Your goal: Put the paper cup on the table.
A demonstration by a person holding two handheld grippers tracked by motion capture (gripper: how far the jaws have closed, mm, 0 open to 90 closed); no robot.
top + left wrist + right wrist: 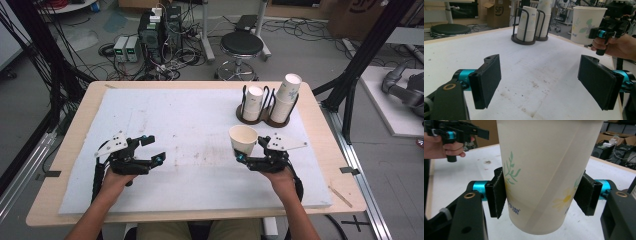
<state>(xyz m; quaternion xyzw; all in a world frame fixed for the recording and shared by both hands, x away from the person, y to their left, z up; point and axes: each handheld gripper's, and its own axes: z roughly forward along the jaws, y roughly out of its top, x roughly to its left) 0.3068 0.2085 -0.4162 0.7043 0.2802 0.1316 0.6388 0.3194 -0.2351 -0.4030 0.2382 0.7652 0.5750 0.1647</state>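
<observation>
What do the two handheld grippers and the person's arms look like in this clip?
Both the left gripper and the right gripper are black, with turquoise collars behind flat rectangular black pads, a pistol-style handle and a grey three-cornered plate with small holes on top. A black cable trails from each. The forearms are bare, with no sleeves in view.

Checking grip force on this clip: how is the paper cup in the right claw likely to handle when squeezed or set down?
The paper cup looks thin-walled and empty, so probably light and easily dented if the right claw presses harder. Its base is narrower than its rim, so it may tip if nudged. The padded fingers likely stop slipping.
</observation>
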